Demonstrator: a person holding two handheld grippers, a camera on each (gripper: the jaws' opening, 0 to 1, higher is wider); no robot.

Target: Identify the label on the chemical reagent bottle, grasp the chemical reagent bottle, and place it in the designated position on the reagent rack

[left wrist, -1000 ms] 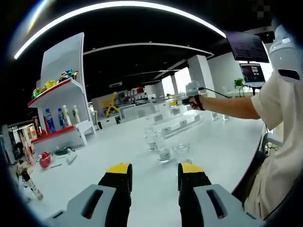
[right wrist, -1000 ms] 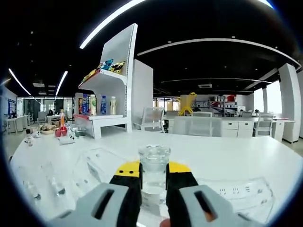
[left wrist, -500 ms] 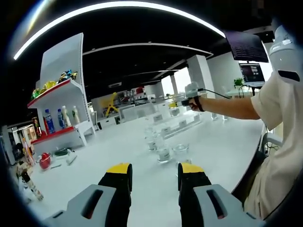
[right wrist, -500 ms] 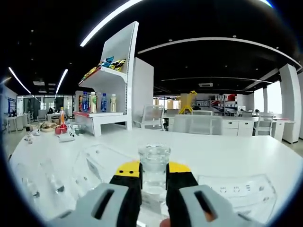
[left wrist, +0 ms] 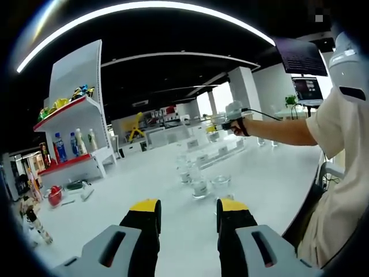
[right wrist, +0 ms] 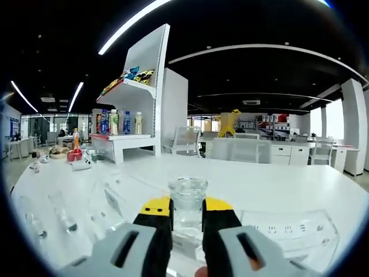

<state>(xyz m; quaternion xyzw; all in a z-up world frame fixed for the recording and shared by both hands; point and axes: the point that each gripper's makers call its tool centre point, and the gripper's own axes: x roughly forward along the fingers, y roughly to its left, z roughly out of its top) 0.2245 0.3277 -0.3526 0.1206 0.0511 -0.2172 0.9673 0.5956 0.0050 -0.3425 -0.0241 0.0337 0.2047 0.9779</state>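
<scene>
A clear glass reagent bottle (right wrist: 188,210) with a round stopper is clamped upright between the yellow-tipped jaws of my right gripper (right wrist: 187,209), which is shut on it above the clear acrylic reagent rack (right wrist: 288,234). From the left gripper view, that right gripper (left wrist: 233,117) is seen far off, held out by a person's arm over the rack (left wrist: 222,151). My left gripper (left wrist: 187,206) is open over the white table, nothing between its jaws. Three small reagent bottles (left wrist: 199,183) stand on the table ahead of it.
The white table (left wrist: 115,213) stretches wide in front. A white shelf unit (left wrist: 75,144) with drink bottles and snacks stands at the left. A red object (left wrist: 55,196) and small items lie near the table's left edge. The person's torso (left wrist: 340,173) is at the right.
The right gripper view has shifted slightly, with the shelf and rack sliding a little right in the picture. The bottle stays clamped. The left gripper has not moved.
</scene>
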